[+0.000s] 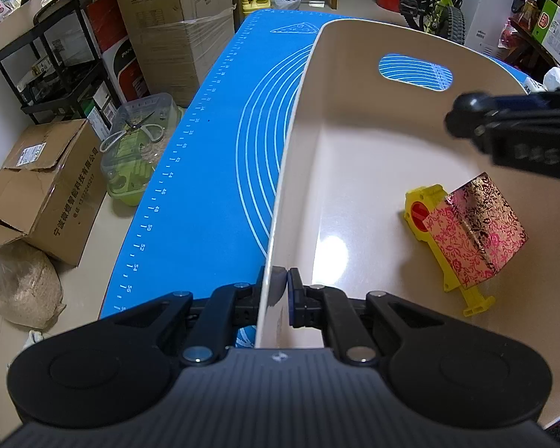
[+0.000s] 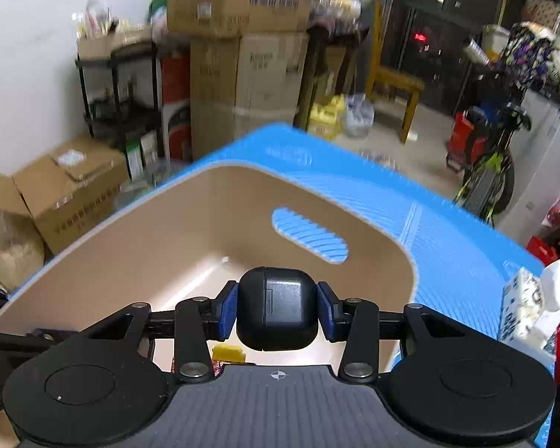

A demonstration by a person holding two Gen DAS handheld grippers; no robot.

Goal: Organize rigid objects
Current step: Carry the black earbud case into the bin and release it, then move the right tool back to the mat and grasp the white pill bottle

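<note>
Clamped tight on the left wall of the beige bin [image 1: 354,142], the left gripper [image 1: 284,291] has one pad outside and one pad inside the thin rim, at the wall's near end. The bin stands on a blue mat [image 1: 212,171] printed with rings and a ruler scale, and the mat's left edge runs beside the bin's left wall. On the bin's floor, toward its right side, a yellow plastic piece with a red centre [image 1: 422,209] lies partly under a small box with a pink and gold flower pattern [image 1: 474,231]; the two touch.

The right gripper [image 2: 278,310] holds a rounded black case [image 2: 278,308] between its blue pads, which press on the case's two sides. It hangs over the bin's open top, near the right wall. In the left wrist view the same gripper reaches in from the right edge, blurred, above the patterned box. A patterned tissue pack [image 2: 522,310] sits on the mat just past the bin's right wall.
</note>
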